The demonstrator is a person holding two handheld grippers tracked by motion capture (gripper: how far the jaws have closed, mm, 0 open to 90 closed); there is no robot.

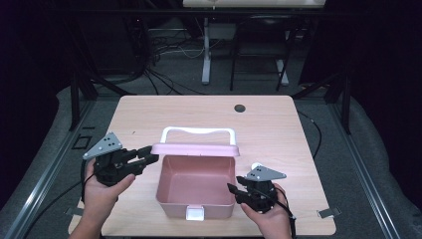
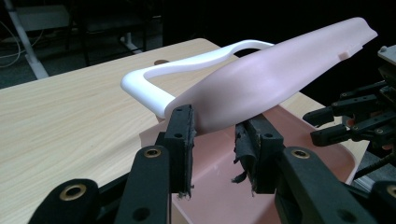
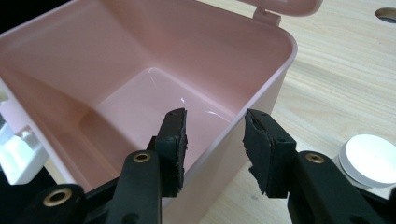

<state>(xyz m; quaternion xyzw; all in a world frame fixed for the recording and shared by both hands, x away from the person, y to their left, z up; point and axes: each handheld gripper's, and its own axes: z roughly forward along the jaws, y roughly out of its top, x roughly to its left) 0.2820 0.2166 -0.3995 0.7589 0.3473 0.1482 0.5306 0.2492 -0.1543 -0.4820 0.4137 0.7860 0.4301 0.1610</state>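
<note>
Desk [image 1: 149, 114]: we see a pale wood-grain top with a dark round hole [image 1: 240, 108] at about 1 o'clock from the box.
Pink box [image 1: 196, 186]: it stands open near the desk's front edge, at 6 o'clock from the desk's middle; its inside is bare, and a white latch [image 1: 195, 214] sits on its front wall.
Lid [image 1: 195, 149]: it is pink, hinged at the box's back edge and tipped up, with a white handle [image 1: 198, 131] reaching toward 12 o'clock.
Left gripper [image 1: 148, 158]: we find it at 9 o'clock from the box, pointing toward 3 o'clock; in the left gripper view its jaws stand part open on either side of the lid's corner, and we cannot tell whether the pads [image 2: 183, 135] press on it.
Right gripper [image 1: 232, 189]: it is at 4 o'clock from the box, held in a hand [image 1: 271, 219]; in the right gripper view its jaws are apart and straddle the box's right wall without touching it.
White round cap [image 3: 371, 158]: it lies on the desk just beside the right gripper, at 3 o'clock from the box.
</note>
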